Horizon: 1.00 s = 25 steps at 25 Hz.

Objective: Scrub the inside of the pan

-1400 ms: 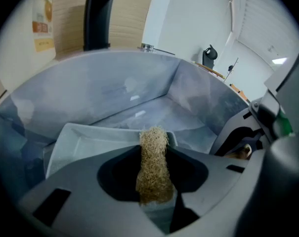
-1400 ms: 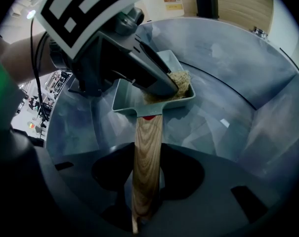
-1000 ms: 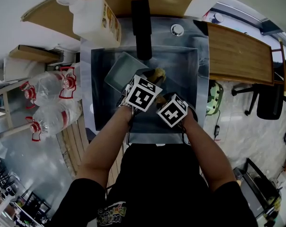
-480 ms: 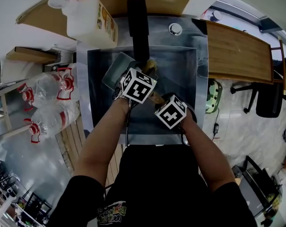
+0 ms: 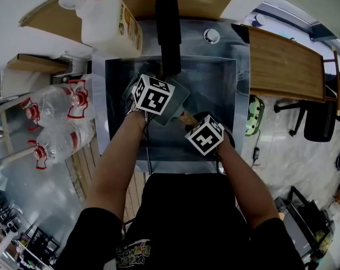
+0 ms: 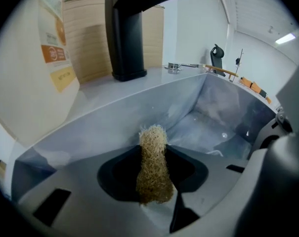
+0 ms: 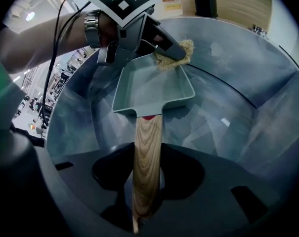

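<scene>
left gripper (image 6: 152,184) pinching scrubber (image 6: 153,149), right gripper (image 7: 144,201) clamping pan handle (image 7: 147,152)

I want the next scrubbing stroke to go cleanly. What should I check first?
1. Right gripper shut on the wooden handle: ok.
2. Left gripper shut on the scrubber: ok.
3. Pan held inside the sink: ok.
4. Scrubber down on the pan's floor: not ok, it sits at the far corner of the rim.
5. Soap or water in the pan: cannot tell.
</scene>
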Each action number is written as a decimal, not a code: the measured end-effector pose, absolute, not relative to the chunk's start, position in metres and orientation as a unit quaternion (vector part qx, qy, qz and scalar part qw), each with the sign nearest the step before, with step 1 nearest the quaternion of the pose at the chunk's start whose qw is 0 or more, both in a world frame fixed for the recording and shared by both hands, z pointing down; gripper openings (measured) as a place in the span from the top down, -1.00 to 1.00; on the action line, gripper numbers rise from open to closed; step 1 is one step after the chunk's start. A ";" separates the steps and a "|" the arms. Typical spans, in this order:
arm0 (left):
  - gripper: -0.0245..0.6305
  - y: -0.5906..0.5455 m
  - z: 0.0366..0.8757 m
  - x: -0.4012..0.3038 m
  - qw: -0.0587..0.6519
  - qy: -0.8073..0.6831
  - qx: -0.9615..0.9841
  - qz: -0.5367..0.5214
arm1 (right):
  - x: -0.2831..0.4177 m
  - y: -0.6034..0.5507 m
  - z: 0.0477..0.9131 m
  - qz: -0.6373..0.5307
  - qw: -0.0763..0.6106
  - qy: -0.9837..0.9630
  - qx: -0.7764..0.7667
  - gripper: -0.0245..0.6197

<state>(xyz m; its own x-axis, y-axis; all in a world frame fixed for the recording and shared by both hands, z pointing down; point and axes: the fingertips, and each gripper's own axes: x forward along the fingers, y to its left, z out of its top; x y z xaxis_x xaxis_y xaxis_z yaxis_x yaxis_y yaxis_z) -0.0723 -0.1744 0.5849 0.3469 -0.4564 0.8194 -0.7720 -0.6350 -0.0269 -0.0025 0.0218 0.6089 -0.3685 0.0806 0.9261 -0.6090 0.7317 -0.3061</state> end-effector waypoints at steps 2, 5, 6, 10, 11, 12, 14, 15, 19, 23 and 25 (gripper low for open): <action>0.48 -0.180 0.585 -0.080 0.179 -0.390 0.794 0.430 | -0.003 0.022 0.609 0.324 0.534 -0.762 0.173 0.43; 0.48 -0.182 0.584 -0.082 0.179 -0.389 0.794 0.432 | -0.003 0.022 0.610 0.326 0.532 -0.762 0.174 0.43; 0.48 -0.182 0.584 -0.083 0.180 -0.390 0.793 0.433 | -0.003 0.022 0.610 0.326 0.532 -0.762 0.174 0.43; 0.48 -0.183 0.584 -0.088 0.176 -0.397 0.786 0.440 | -0.003 0.021 0.609 0.325 0.533 -0.762 0.173 0.43; 0.48 -0.183 0.584 -0.089 0.176 -0.398 0.785 0.442 | -0.003 0.021 0.609 0.325 0.533 -0.762 0.173 0.43; 0.48 -0.183 0.584 -0.089 0.176 -0.398 0.783 0.443 | -0.003 0.022 0.609 0.326 0.533 -0.761 0.173 0.43; 0.48 -0.182 0.583 -0.091 0.177 -0.402 0.781 0.445 | -0.002 0.022 0.610 0.326 0.533 -0.762 0.174 0.43; 0.48 -0.183 0.583 -0.092 0.176 -0.404 0.779 0.446 | -0.002 0.021 0.610 0.325 0.532 -0.762 0.175 0.43; 0.48 -0.184 0.582 -0.099 0.180 -0.416 0.772 0.446 | -0.002 0.022 0.610 0.326 0.532 -0.762 0.174 0.43; 0.48 -0.185 0.582 -0.115 0.186 -0.431 0.761 0.447 | -0.002 0.021 0.610 0.324 0.531 -0.763 0.178 0.43; 0.48 -0.185 0.583 -0.125 0.189 -0.439 0.756 0.448 | -0.002 0.021 0.610 0.323 0.531 -0.762 0.178 0.43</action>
